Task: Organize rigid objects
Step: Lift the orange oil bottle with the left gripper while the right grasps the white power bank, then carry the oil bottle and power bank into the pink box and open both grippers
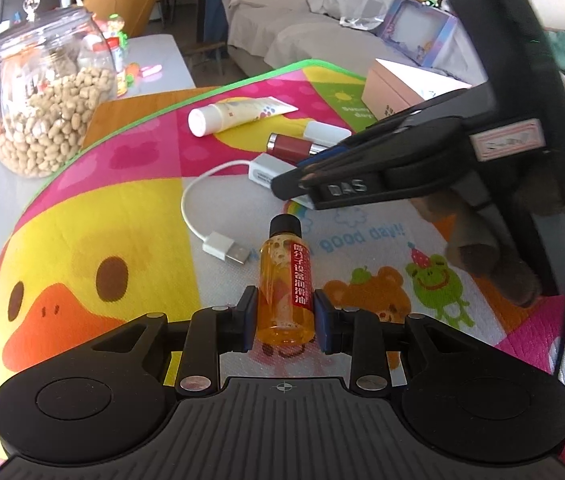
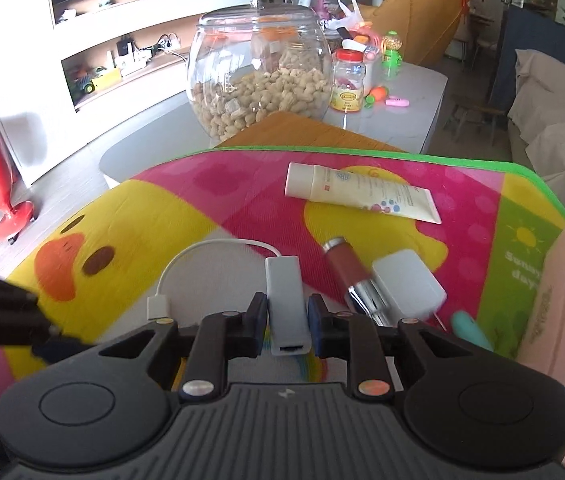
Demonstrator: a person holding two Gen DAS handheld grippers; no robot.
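My left gripper [image 1: 285, 320] is shut on a small orange bottle [image 1: 285, 280] with a black cap and red label, just above the colourful mat [image 1: 122, 216]. My right gripper [image 2: 285, 320] is shut on a white USB adapter [image 2: 286, 304]; its cable [image 2: 202, 250] loops left to a plug [image 2: 157, 307]. The right gripper's black body [image 1: 422, 160] crosses the left wrist view above the bottle. On the mat lie a cream tube [image 2: 358, 192], a dark red lipstick [image 2: 346, 272] and a white charger block [image 2: 408, 284]. The adapter's plug [image 1: 226, 249] lies left of the bottle.
A pink cardboard box [image 2: 562, 300] stands at the mat's right edge, a teal object [image 2: 474, 330] beside it. A glass jar of peanuts [image 2: 260, 76] and small toys sit on the grey table [image 2: 402, 80] behind the mat. A sofa [image 1: 322, 28] is beyond.
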